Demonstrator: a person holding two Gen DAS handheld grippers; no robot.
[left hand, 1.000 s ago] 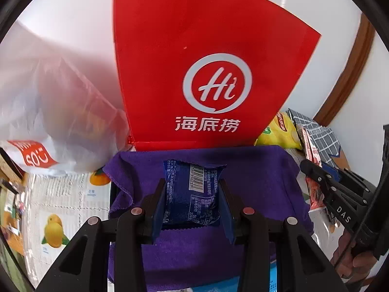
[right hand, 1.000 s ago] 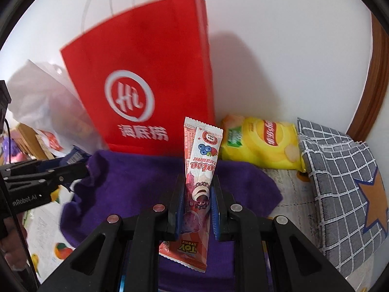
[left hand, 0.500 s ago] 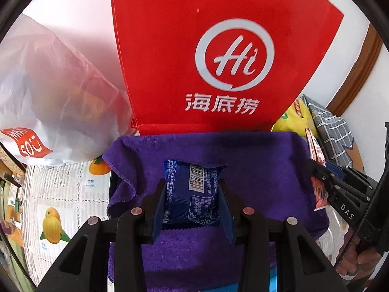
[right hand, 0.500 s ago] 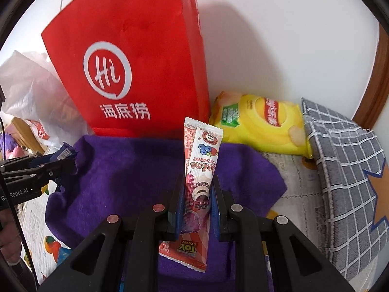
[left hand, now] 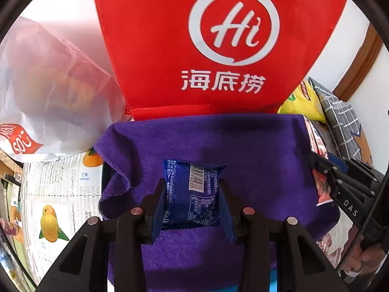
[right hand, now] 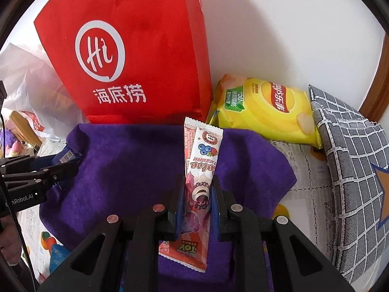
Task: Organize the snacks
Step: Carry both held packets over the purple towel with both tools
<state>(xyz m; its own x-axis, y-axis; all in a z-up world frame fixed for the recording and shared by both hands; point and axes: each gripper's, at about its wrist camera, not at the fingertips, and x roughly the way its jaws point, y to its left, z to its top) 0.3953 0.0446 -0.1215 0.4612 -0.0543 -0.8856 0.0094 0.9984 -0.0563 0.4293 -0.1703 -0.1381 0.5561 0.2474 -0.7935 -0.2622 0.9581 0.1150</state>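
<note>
My left gripper (left hand: 192, 194) is shut on a small blue snack packet (left hand: 192, 189), held above a purple cloth (left hand: 243, 150). My right gripper (right hand: 198, 194) is shut on a long pink and white snack stick (right hand: 201, 168) over the same cloth (right hand: 126, 160). A red paper bag with a white "Hi" logo (left hand: 218, 48) stands upright just behind the cloth; it also shows in the right wrist view (right hand: 136, 60). The right gripper appears at the right edge of the left wrist view (left hand: 340, 185), and the left gripper at the left edge of the right wrist view (right hand: 36, 172).
A yellow chip bag (right hand: 265, 112) lies right of the red bag against the white wall. A grey checked cushion (right hand: 352, 160) is at far right. A white plastic bag (left hand: 48, 85) sits at left. A fruit-print table cover (left hand: 53, 194) lies under the cloth.
Both grippers have moved forward and lower toward the red bag, which now looks larger and nearer. Both keep hold of their snacks.
</note>
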